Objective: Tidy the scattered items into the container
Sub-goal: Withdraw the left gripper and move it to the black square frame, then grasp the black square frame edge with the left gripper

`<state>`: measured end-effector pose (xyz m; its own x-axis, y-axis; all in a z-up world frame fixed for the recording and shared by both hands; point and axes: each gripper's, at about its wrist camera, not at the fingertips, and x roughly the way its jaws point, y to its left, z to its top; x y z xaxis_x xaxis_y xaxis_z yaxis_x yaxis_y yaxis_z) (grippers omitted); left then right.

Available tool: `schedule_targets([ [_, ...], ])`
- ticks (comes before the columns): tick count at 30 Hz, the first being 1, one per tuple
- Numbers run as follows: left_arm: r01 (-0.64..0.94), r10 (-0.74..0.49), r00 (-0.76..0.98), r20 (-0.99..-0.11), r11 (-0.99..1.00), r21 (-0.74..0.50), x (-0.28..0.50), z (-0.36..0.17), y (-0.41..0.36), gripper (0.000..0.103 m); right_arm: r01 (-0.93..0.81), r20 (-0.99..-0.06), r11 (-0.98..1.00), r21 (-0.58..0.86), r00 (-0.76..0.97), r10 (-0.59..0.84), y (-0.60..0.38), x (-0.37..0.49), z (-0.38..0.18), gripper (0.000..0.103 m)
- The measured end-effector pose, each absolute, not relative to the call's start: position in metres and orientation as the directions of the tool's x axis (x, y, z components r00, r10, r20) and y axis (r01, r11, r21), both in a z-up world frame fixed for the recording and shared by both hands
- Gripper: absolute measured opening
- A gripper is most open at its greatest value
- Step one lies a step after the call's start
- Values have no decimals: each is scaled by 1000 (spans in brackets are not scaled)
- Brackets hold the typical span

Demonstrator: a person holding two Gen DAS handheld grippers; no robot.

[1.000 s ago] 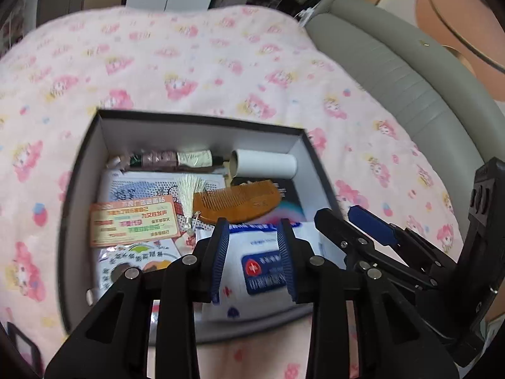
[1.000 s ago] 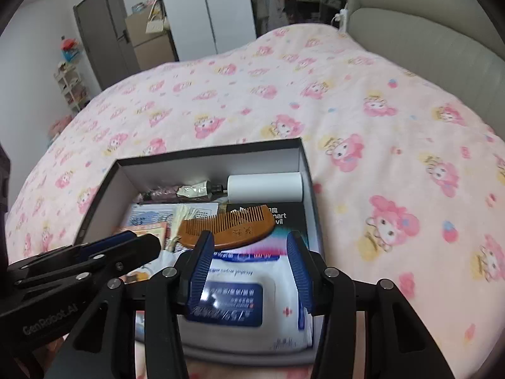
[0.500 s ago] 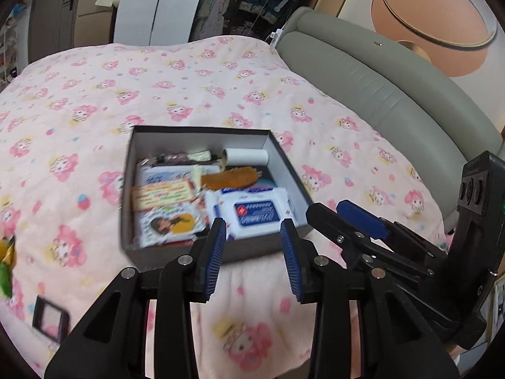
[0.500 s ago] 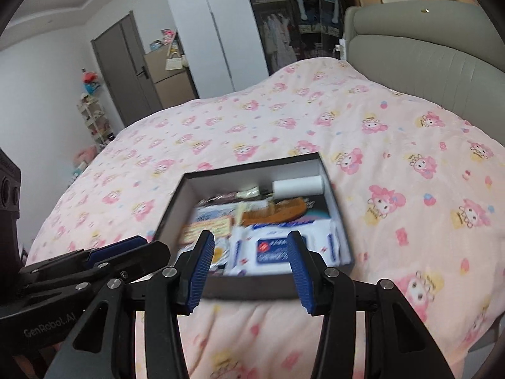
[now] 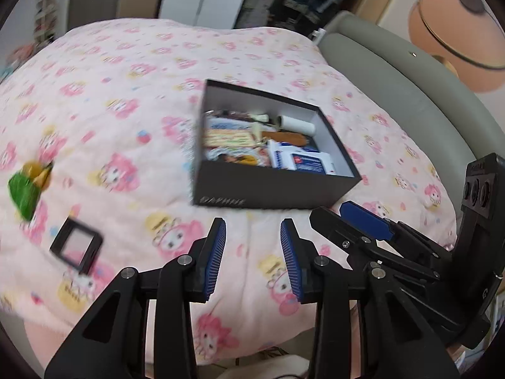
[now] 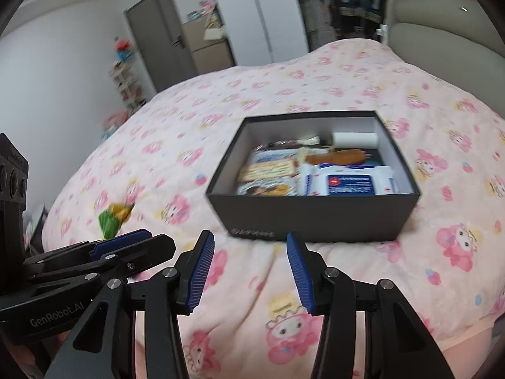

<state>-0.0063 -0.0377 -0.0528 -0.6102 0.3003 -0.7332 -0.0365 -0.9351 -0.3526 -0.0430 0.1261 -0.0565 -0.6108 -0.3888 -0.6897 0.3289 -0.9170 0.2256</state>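
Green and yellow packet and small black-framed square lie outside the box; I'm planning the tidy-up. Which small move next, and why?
Probably swing the left tongs, open and empty, toward the small black-framed square: it lies nearest them on the pink blanket, outside the black cardboard box.

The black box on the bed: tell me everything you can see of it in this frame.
The box is a rectangular, lidless carton, apparently cardboard, dark outside and pale inside, with a blurred printed word low on its near wall. It sits upright on the pink patterned blanket, open side up. Inside lie a white wipes pack with a blue label, a brown comb, a white roll against the far wall, and printed cards or packets, too blurred to name. Neither gripper touches it.
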Motion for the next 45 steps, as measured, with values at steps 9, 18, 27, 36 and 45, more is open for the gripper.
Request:
schedule_targets([
  [9,76,225,-614,-757,-937,-340,27,-77,-87,36,409,-729,-885,223,-532,-430,79,-28,-77,44],
  [18,161,205,-599,-774,-916,-367,43,-106,-130,37,483,-788,-855,192,-443,-427,32,-19,-106,44],
  [27,294,173,-563,-808,-872,-391,49,-144,-180,37,540,-845,-819,195,-331,-419,-5,-26,-141,44],
  [36,428,163,-572,-804,-777,-462,33,-180,-228,37,570,-866,-803,173,-300,-400,-40,-53,-158,44],
  [45,447,116,-616,-779,-763,-467,18,-208,-241,26,573,-867,-806,149,-317,-386,-95,-96,-176,44],
])
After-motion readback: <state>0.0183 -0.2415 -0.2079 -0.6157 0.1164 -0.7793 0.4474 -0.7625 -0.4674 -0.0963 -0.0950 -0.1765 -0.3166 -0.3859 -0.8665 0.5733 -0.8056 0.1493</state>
